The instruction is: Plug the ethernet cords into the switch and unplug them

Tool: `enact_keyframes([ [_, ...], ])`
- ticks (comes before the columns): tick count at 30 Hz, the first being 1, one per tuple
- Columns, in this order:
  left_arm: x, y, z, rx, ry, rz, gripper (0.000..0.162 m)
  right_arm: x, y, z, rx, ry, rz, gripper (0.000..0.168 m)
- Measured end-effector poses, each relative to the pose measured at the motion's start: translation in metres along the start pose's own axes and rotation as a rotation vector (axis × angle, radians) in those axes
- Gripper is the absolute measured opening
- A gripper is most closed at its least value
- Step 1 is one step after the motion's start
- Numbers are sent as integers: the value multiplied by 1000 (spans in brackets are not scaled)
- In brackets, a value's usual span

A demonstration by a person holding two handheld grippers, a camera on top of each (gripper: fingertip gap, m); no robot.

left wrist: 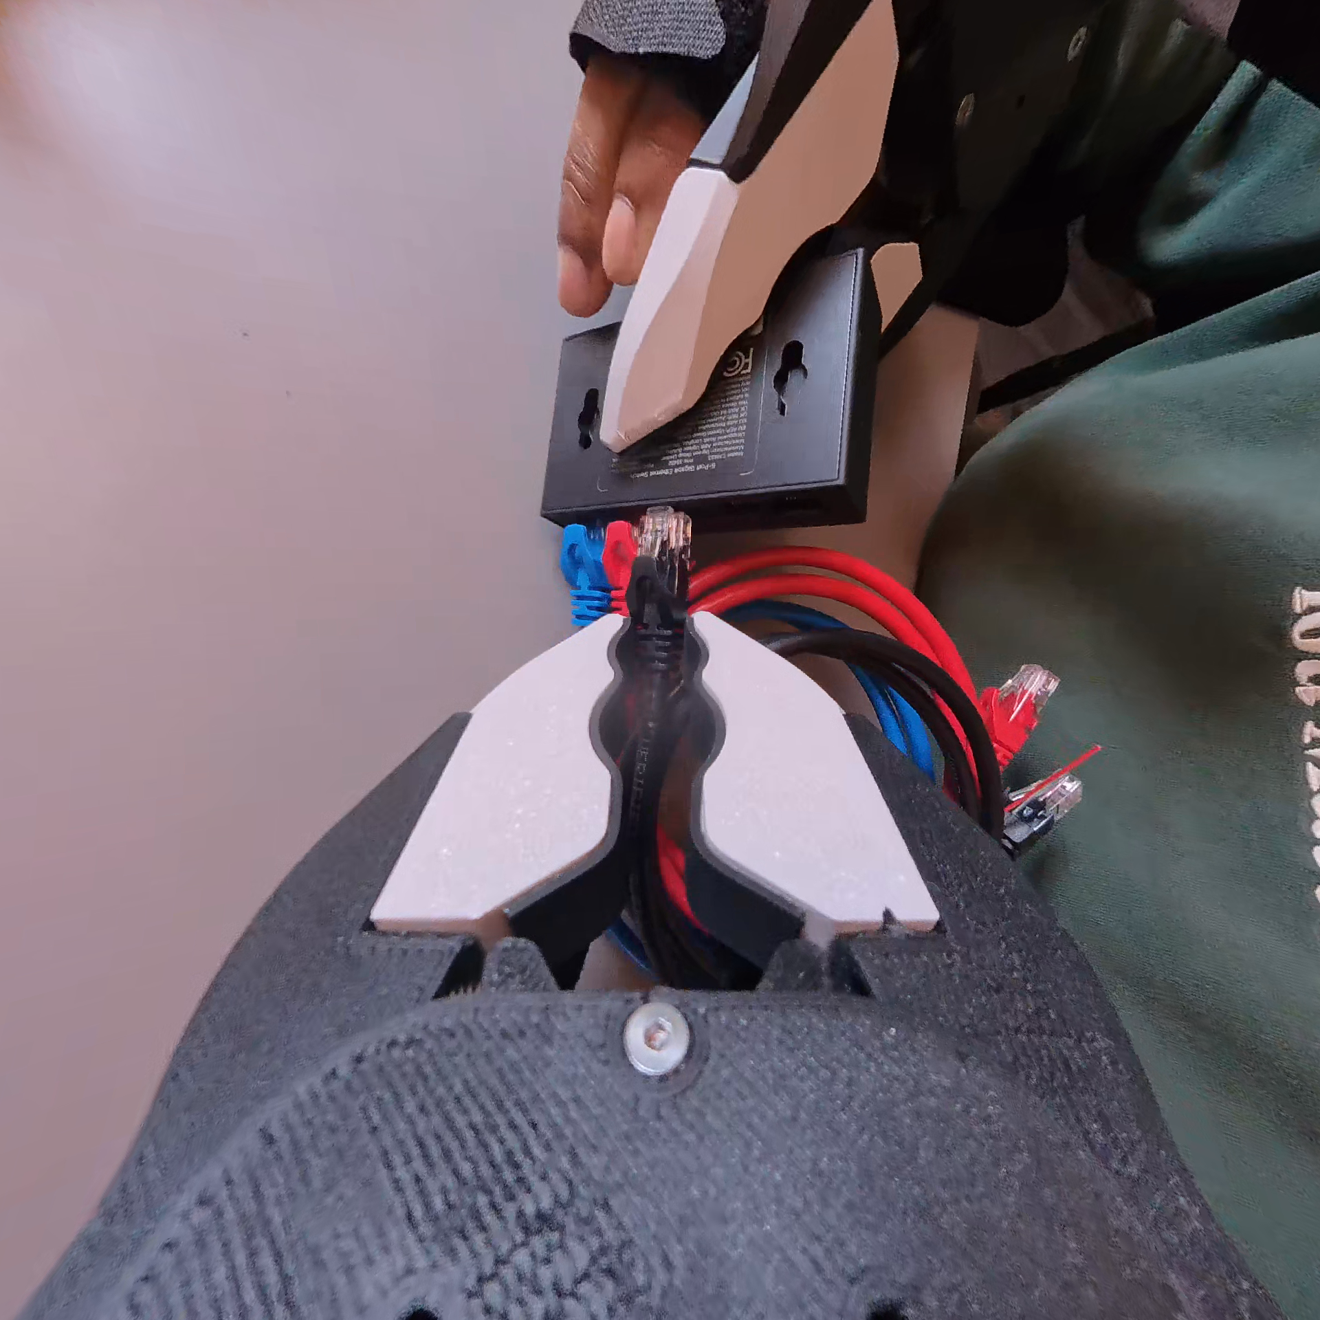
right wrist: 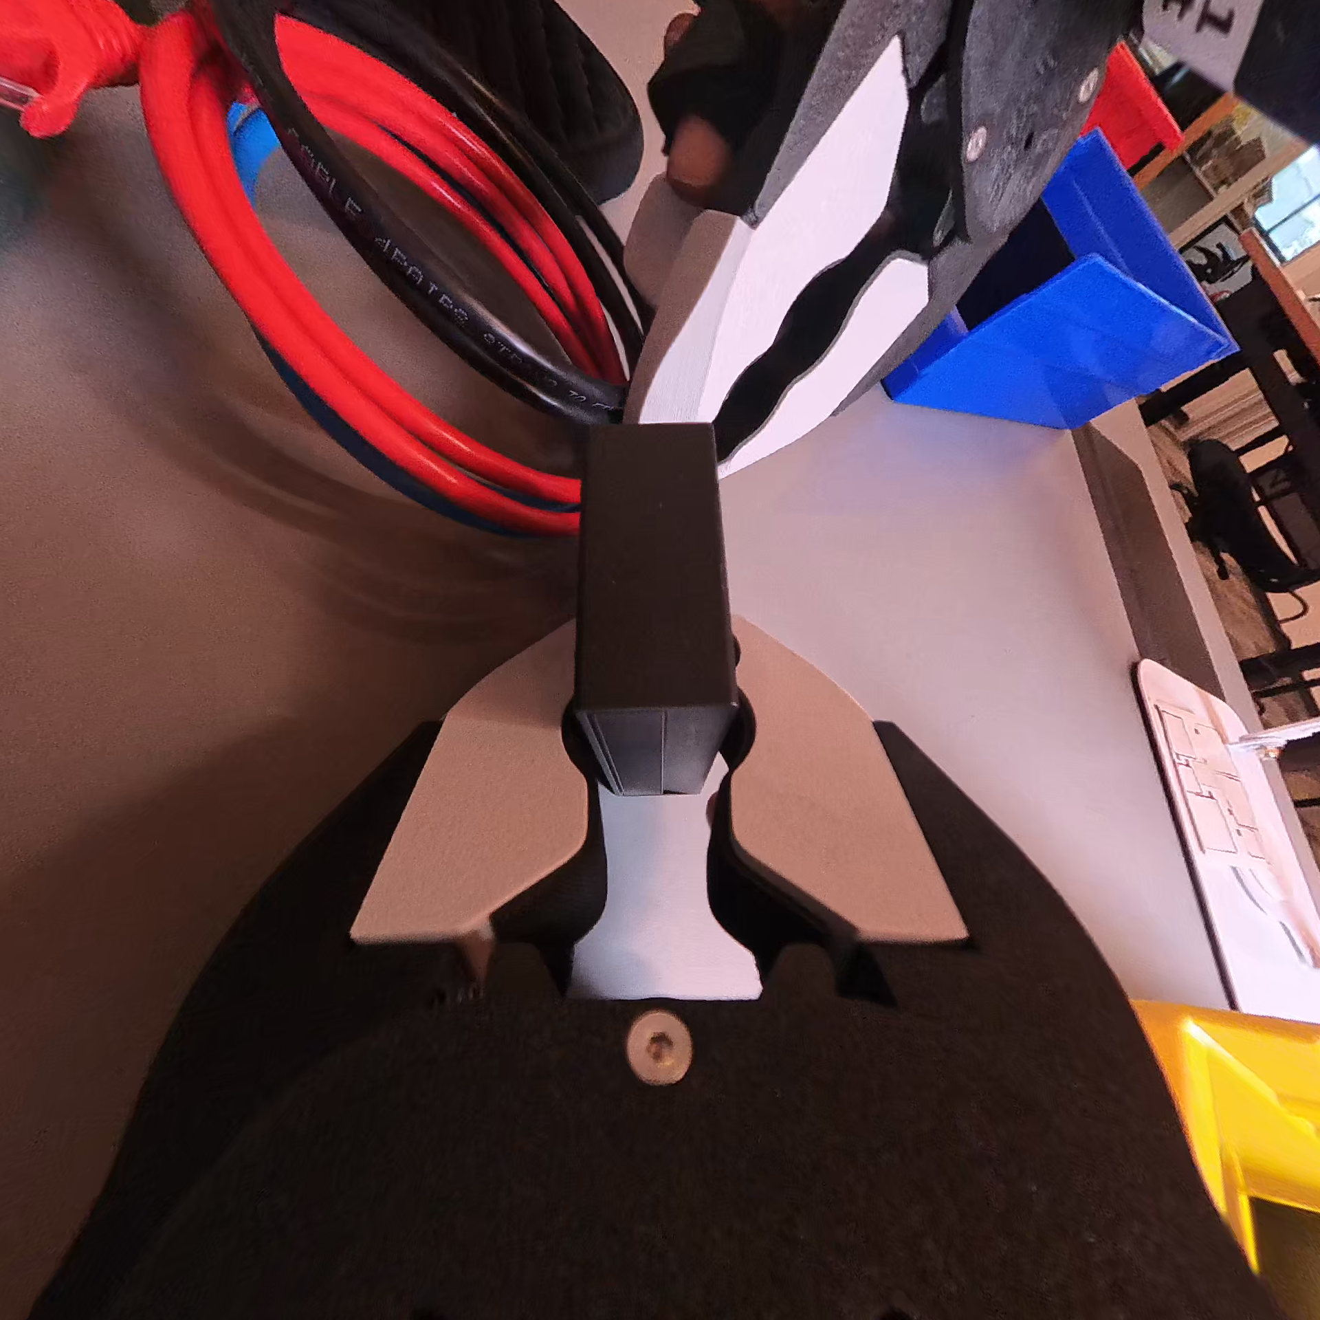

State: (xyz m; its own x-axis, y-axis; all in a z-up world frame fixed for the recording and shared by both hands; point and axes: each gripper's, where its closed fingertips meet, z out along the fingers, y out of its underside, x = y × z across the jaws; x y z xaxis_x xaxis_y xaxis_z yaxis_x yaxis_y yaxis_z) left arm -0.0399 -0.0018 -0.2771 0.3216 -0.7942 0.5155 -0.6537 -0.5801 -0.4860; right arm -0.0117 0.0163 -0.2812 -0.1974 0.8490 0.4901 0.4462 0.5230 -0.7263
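My left gripper (left wrist: 653,628) is shut on a black ethernet cord (left wrist: 651,664); its clear plug (left wrist: 664,532) sits right at the port face of the black switch (left wrist: 793,443). A blue plug (left wrist: 584,564) and a red plug (left wrist: 620,550) sit in ports to its left. My right gripper (right wrist: 653,703) is shut on the switch (right wrist: 653,571) and holds it on edge above the table. One right finger (left wrist: 668,314) lies across the switch's labelled underside in the left wrist view. Red, blue and black cords (right wrist: 400,286) loop beside the switch. The left gripper (right wrist: 778,286) shows beyond the switch.
Loose red (left wrist: 1021,703) and black (left wrist: 1043,803) plugs hang at the right by a person's green sweatshirt (left wrist: 1178,571). A blue bin (right wrist: 1071,328) stands behind on the white table (right wrist: 928,607). A yellow bin (right wrist: 1257,1114) is at the lower right, with a white card (right wrist: 1214,800) near the table's edge. There is about 4 cm between the tips of the two grippers.
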Motion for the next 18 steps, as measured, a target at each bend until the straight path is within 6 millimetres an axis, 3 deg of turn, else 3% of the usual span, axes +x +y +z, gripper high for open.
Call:
enact_keyframes([
  [18,7,1,3,-66,90,-110,13,-1,-5,-1,26,5,-20,30],
])
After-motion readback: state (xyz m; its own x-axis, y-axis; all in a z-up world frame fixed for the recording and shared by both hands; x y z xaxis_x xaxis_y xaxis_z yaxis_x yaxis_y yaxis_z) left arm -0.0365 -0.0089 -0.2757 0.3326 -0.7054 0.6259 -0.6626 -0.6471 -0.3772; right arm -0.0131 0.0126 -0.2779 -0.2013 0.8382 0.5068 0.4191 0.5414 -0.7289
